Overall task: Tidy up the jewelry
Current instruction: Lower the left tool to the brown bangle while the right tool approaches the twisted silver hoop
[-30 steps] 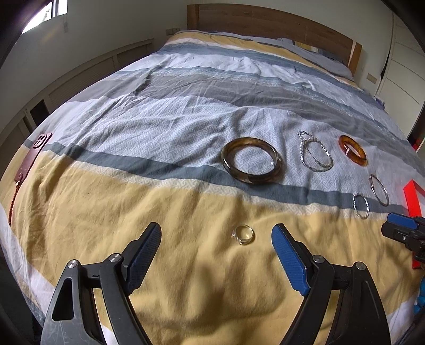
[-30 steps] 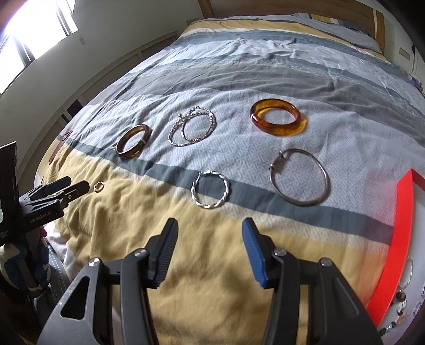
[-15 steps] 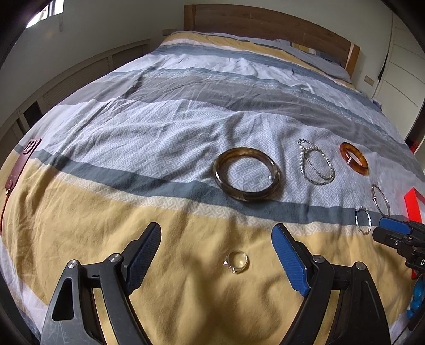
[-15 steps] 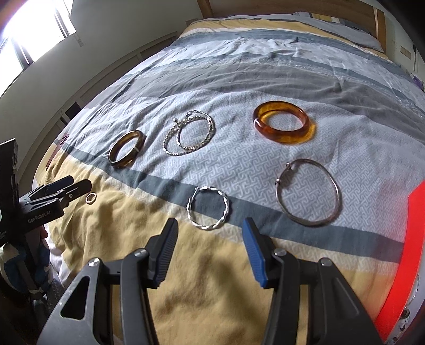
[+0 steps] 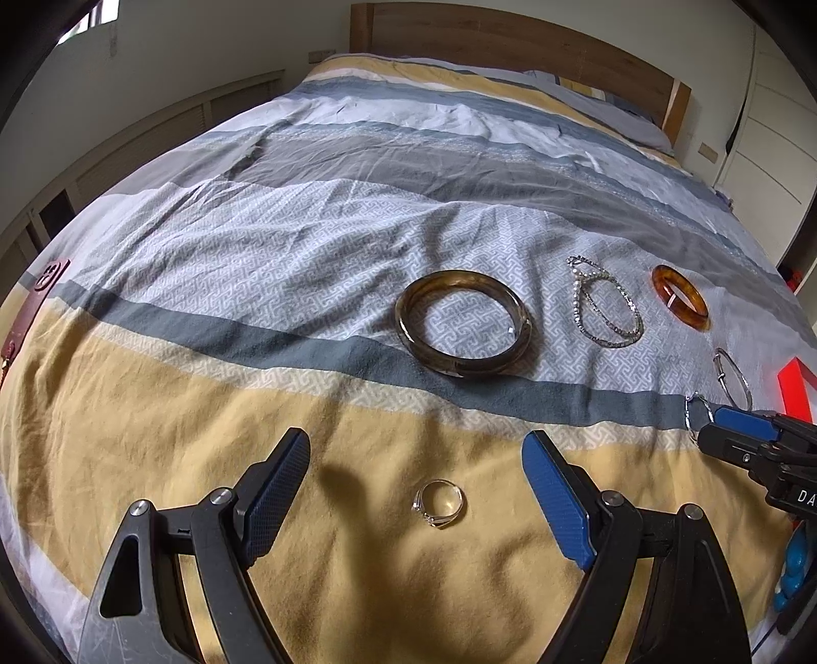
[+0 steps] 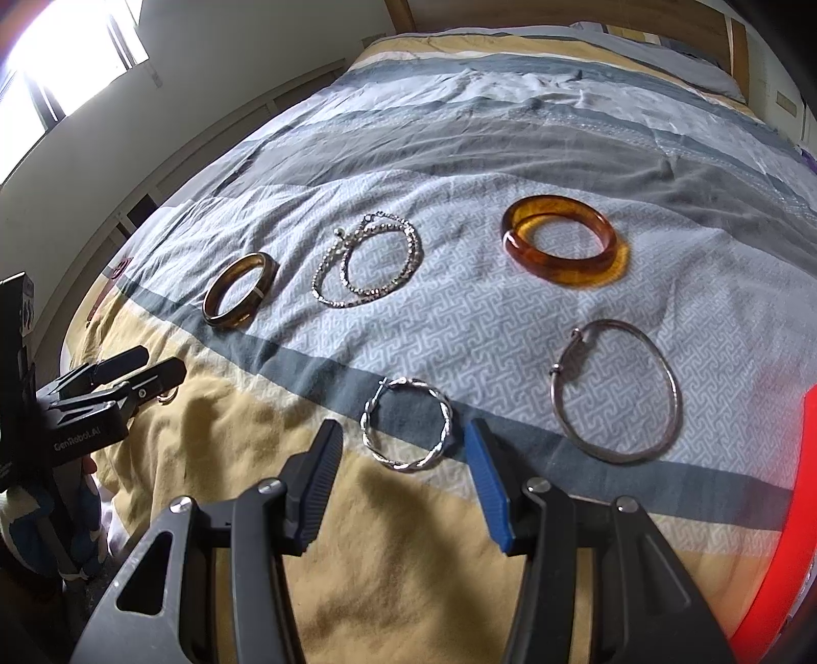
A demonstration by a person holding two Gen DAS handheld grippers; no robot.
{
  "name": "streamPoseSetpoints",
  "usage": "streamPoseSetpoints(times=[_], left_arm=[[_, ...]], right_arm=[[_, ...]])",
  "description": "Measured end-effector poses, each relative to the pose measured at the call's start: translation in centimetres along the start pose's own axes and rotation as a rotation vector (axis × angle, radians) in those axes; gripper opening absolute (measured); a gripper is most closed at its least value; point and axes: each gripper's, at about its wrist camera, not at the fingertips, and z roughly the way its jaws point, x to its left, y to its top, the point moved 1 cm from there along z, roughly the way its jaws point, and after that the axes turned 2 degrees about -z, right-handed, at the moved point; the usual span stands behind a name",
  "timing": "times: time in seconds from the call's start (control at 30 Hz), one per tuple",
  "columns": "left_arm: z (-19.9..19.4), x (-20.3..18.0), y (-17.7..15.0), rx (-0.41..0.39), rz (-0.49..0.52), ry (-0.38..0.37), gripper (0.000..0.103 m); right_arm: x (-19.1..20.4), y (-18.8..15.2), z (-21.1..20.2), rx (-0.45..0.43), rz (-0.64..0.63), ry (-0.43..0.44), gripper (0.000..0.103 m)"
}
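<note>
A small silver ring [image 5: 439, 503] lies on the yellow stripe of the bed cover, between the fingers of my open left gripper [image 5: 416, 480]. A twisted silver hoop [image 6: 407, 430] lies just ahead of and between the fingers of my open right gripper [image 6: 403, 454]. Further back lie a dark brown bangle [image 5: 463, 323] [image 6: 239, 289], a beaded silver chain bracelet [image 5: 605, 309] [image 6: 368, 267], an amber bangle [image 5: 680, 297] [image 6: 563, 245] and a thin metal bangle [image 6: 616, 390] [image 5: 734, 375]. Both grippers are empty.
A red tray [image 6: 781, 521] [image 5: 796, 388] sits at the right edge of the bed. A dark red strap [image 5: 30, 301] lies at the left edge. The wooden headboard [image 5: 515, 36] is far behind. Each gripper shows in the other's view, the left gripper [image 6: 148, 378] and the right gripper [image 5: 725, 429].
Both grippers have moved forward and down. The ring now sits between the left fingers and the twisted hoop between the right fingers. Both stay open.
</note>
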Motion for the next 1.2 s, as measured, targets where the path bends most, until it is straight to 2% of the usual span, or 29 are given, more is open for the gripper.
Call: streamPoseSetpoints(times=[0.8, 1.2], left_arm=[[0.7, 0.2, -0.9, 0.028, -0.008, 0.004, 0.085], [1.6, -0.6, 0.7, 0.015, 0.002, -0.025, 0.085]], right_arm=[[0.1, 0.1, 1.3, -0.010, -0.014, 0.014, 0.049], [0.0, -0.1, 1.6, -0.020, -0.028, 0.022, 0.048]])
